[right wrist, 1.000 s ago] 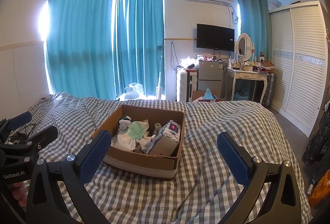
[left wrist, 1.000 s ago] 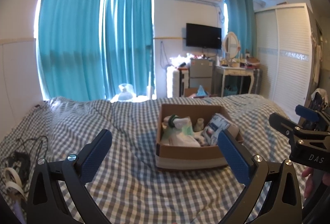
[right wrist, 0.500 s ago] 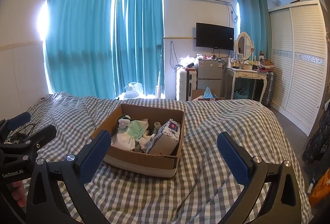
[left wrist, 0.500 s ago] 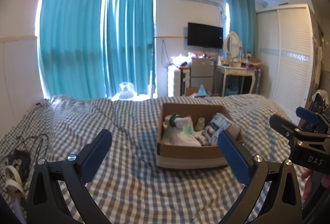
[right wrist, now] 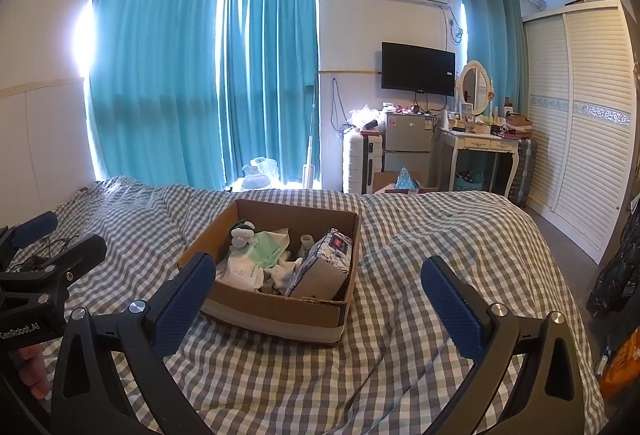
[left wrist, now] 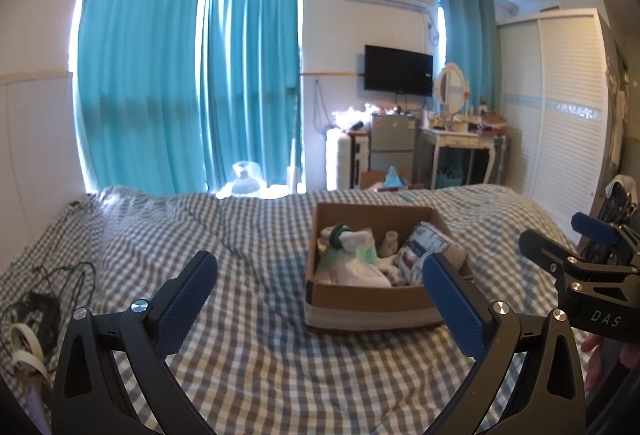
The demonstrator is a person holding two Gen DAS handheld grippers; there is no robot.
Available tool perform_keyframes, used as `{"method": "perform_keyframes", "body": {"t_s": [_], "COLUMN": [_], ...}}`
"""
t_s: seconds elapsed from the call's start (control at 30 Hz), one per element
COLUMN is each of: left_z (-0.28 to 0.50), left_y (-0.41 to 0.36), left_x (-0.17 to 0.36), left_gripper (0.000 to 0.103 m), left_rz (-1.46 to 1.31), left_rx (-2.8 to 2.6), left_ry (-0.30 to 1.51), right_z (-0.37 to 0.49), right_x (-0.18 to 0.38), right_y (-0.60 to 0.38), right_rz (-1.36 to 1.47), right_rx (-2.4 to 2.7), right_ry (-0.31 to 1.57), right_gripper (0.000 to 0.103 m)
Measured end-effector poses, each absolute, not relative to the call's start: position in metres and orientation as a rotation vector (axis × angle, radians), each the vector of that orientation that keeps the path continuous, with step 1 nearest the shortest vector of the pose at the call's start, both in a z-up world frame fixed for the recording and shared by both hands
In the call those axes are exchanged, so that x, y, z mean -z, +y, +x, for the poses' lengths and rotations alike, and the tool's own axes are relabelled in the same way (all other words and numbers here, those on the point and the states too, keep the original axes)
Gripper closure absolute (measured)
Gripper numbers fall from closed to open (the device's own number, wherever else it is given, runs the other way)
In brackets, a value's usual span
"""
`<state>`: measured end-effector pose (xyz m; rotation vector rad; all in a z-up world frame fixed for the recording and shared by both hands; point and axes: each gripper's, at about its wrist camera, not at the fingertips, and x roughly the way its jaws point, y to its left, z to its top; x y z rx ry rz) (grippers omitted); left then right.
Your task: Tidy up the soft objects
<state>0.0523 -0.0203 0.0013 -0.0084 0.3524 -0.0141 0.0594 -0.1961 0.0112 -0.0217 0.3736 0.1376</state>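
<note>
**Both grippers spread wide over bed, box of soft stuff ahead**

Far left in left wrist view: tangle of black cables (left wrist: 48, 275) and a white tape roll (left wrist: 22, 339) on the gingham bedspread (left wrist: 248, 355). Left gripper (left wrist: 320, 299) hangs above the bedspread w/ blue pads far apart, nothing between them. Cardboard box (left wrist: 372, 303) sits on the bed just beyond, slightly right of ctr. Inside, L to R: white soft toy w/ green bit (left wrist: 344, 237), green-and-white plastic pouches (left wrist: 352, 267), small pale bottle (left wrist: 390, 239), patterned wrapped pack (left wrist: 424, 247) leaning vs right wall. Right gripper's side profile shows at far right edge of that view.

Right wrist view: left gripper's body pokes in at far left, fingers of the holding hand (right wrist: 34, 371) below it. Right gripper (right wrist: 318, 293) also released, pads wide, empty, over bedspread; box (right wrist: 276, 309) lies left of ctr, partly behind left pad. Wrapped pack (right wrist: 328, 263) tilted at box's right side. Back of room: teal curtains (right wrist: 264, 75), wall TV (right wrist: 418, 69), white wardrobe (right wrist: 580, 115).
</note>
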Motion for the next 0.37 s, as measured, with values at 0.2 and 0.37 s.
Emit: {"method": "perform_keyframes", "body": {"t_s": [0.2,0.37], "left_z": [0.0534,0.0545], "left_y": [-0.0186,-0.0174], "left_x": [-0.0021,-0.0024], "left_gripper": [0.000,0.000], "left_rz": [-0.008,-0.001], "left_rx": [0.011,0.004], "left_ry": [0.354,0.356], "right_z": [0.0604,0.0620], "right_x": [-0.0105,-0.0096], "right_y": [-0.1950,-0.1934], "right_rz": [-0.018,-0.018], "right_rx": [-0.136,-0.139], "right_ry": [0.377,0.381], "right_gripper": [0.000,0.000]}}
